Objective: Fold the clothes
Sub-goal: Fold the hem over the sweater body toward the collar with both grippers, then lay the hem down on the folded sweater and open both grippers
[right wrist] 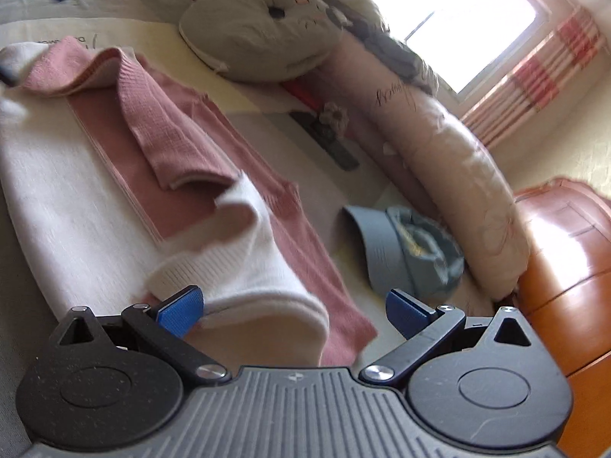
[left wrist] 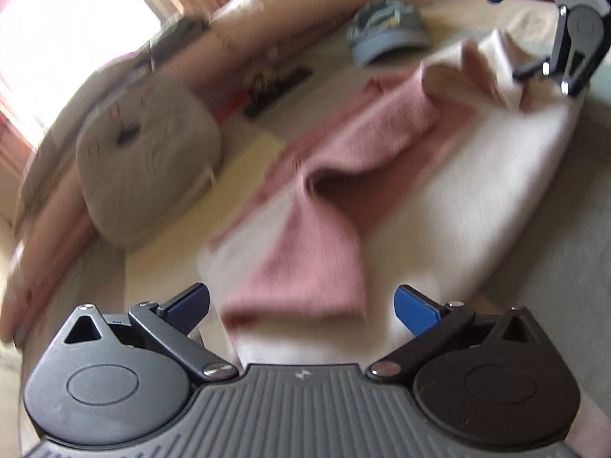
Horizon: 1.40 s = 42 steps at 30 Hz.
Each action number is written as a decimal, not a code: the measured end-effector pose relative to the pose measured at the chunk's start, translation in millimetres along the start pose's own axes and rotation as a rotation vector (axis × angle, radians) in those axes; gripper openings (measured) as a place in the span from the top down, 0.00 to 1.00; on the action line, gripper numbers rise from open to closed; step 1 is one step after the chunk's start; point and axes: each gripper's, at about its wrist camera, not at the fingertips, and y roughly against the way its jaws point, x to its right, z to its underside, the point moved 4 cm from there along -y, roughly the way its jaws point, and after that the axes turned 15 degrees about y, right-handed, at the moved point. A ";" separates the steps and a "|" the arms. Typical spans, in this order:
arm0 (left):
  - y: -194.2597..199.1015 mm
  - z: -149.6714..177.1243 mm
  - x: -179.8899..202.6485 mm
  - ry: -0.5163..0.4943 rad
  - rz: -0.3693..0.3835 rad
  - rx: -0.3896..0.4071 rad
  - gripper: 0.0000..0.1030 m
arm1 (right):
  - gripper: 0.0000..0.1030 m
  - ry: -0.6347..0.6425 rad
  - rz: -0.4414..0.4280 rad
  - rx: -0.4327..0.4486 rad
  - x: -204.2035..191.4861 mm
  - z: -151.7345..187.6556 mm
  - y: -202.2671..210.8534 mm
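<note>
The sweater (left wrist: 382, 175) is spread on the bed (left wrist: 595, 229); a cap (right wrist: 412, 248) lies at three o'clock. Both left gripper (left wrist: 301, 305) and right gripper (right wrist: 294, 305) are held with jaws apart, nothing gripped.

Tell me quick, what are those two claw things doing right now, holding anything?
Left gripper: open, holding nothing, above the pink and white garment.
Right gripper: open, holding nothing, white cuff between its fingers.

left gripper (left wrist: 301, 305) | black ribbed body | blue pads (left wrist: 416, 311) | silver screws | right gripper (right wrist: 294, 305) alike

Motion blur smears the sweater (left wrist: 328, 175) — cushion (left wrist: 149, 160) stitching unreadable.
</note>
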 end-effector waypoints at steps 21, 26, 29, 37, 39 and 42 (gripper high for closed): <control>-54.6 -26.8 -29.4 0.217 0.405 -0.042 0.01 | 0.00 -0.228 0.038 -0.130 -27.2 35.9 69.4; -79.1 -50.8 -61.2 0.216 0.397 0.033 0.01 | 0.00 -0.337 0.086 -0.237 -46.7 33.8 82.2; -93.2 -60.8 -81.6 0.219 0.358 0.067 0.01 | 0.00 -0.400 0.098 -0.276 -54.8 25.7 88.3; -96.7 -62.1 -103.7 0.190 0.357 0.102 0.01 | 0.00 -0.377 0.137 -0.303 -52.5 -16.6 95.8; -96.1 -59.0 -100.0 0.162 0.351 0.106 0.01 | 0.00 -0.364 0.139 -0.303 -49.0 -22.6 93.4; -90.3 -56.3 -91.9 0.161 0.352 0.115 0.01 | 0.00 -0.349 0.140 -0.299 -43.2 -25.0 86.8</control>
